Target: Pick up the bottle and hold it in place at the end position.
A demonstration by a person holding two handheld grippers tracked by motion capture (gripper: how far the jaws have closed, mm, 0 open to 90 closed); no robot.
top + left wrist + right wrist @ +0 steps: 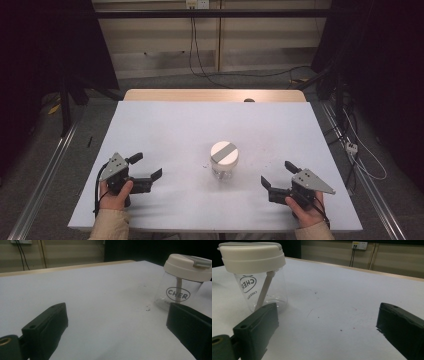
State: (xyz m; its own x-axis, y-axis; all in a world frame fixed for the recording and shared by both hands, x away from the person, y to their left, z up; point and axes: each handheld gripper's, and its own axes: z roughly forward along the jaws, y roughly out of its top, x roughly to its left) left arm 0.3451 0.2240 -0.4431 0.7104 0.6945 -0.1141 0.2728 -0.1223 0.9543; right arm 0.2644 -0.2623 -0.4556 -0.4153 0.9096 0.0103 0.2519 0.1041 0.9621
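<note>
From the high view, your left gripper (pixel 147 166) and right gripper (pixel 276 174) both rest on the white worktop (pixel 165 125) with jaws spread and nothing between them, well apart from the clear plastic cup with the cream lid (pixel 224 159) that stands upright between them, so by my reading nothing is started yet. In the left gripper view the cup (pixel 182 282) stands ahead to the right, lid on, untouched. In the right gripper view it (pixel 255 272) stands ahead to the left, a cream straw (pixel 265 290) leaning inside, so the whole approach and grasp is still left for you.
</note>
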